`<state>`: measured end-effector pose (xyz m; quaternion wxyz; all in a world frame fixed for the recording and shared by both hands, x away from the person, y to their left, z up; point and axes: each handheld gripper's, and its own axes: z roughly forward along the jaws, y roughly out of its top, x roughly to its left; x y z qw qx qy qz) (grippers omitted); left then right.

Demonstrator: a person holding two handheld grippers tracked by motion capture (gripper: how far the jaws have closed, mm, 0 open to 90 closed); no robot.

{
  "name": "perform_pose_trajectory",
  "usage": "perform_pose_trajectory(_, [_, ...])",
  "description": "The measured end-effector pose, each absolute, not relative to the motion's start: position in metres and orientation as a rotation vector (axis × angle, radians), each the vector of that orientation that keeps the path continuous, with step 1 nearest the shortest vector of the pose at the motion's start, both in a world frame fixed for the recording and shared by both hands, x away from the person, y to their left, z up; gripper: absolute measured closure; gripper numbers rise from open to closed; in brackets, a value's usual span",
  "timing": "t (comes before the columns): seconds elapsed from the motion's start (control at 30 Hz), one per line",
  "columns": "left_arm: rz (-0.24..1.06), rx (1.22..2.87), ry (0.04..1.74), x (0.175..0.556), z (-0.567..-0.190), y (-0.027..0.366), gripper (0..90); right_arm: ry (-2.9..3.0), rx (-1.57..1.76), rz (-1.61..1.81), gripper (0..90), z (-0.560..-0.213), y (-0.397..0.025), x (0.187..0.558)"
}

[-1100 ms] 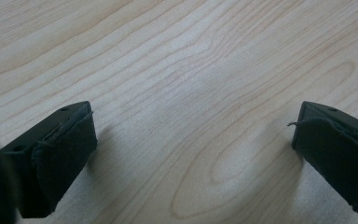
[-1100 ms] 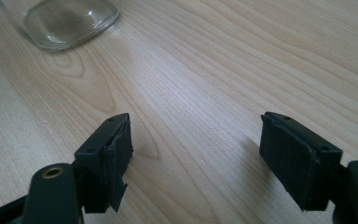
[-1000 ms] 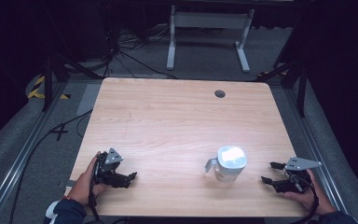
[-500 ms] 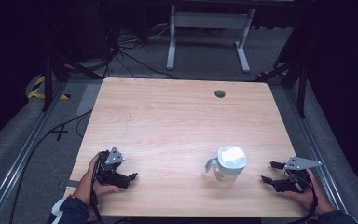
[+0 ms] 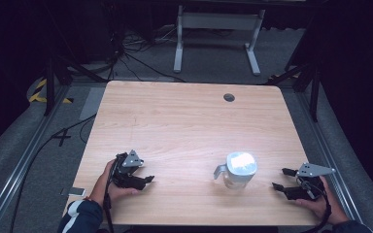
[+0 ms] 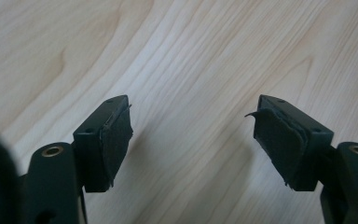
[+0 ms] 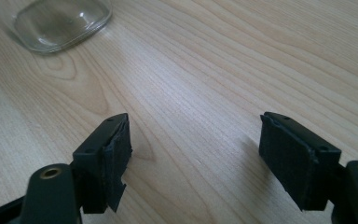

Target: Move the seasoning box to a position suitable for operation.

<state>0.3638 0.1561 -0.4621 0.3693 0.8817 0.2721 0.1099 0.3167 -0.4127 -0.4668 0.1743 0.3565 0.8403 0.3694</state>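
Resting low on the near part of the desk (image 5: 184, 121), both tongs sit spread wide with bare wood between their jaws. The left tongs (image 5: 148, 180) lie in the person's left hand (image 5: 108, 187) near the desk's front edge, their jaws pointing toward the right tongs' side; in the left gripper view the left tongs (image 6: 193, 135) show two black padded jaws far apart, with pale wood grain between them and nothing gripped. The pad on one jaw looks frayed at its edge.

The right tongs (image 5: 280, 178) are held in the person's right hand (image 5: 320, 204), their jaws pointing across toward the left tongs, with a grey three-cornered plate (image 5: 314, 170) on top. In the right gripper view the right tongs (image 7: 196, 144) also stand agape, holding nothing.

A clear glass jug (image 5: 238, 171) with a handle (image 5: 219, 171) stands upright between the two tongs, much nearer the right tongs than the left and just ahead of the right jaw tips, apart from them. Its handle is turned toward the left tongs. In the right gripper view the jug's glass base (image 7: 58, 21) stands ahead of the jaws, off to the upper left, with a stretch of wood between.

Behind the left tongs, off the desk's edge, a small phone-like thing (image 5: 73, 191) lies on the floor.
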Motion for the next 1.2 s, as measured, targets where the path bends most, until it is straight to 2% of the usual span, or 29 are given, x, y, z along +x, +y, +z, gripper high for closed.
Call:
perform_pose_trajectory(0.33, [0.252,2.218,0.505,0.374,-0.433,0.089,41.0,2.382,1.008,1.046,25.1,-0.467,-0.413,0.317])
perform_pose_trajectory(0.4, [0.239,2.212,0.469,0.376,-0.43,0.076,47.0,2.381,1.006,1.045,25.1,-0.467,-0.413,0.317])
perform_pose_trajectory(0.47, [0.231,2.213,0.428,0.379,-0.424,0.062,49.2,2.382,1.005,1.046,25.1,-0.467,-0.413,0.317])
perform_pose_trajectory(0.57, [0.209,2.205,0.348,0.382,-0.416,0.046,60.4,2.38,1.005,1.046,25.2,-0.467,-0.413,0.317])
perform_pose_trajectory(0.67, [0.206,2.189,0.304,0.385,-0.407,0.033,67.1,2.38,1.005,1.047,25.2,-0.467,-0.414,0.317])
perform_pose_trajectory(0.97, [0.137,2.09,0.238,0.387,-0.389,0.006,68.7,2.355,1.044,1.034,24.7,-0.467,-0.414,0.315])
perform_pose_trajectory(1.2, [0.133,2.094,0.146,0.379,-0.384,-0.018,83.5,2.345,1.061,1.031,24.0,-0.467,-0.414,0.316])
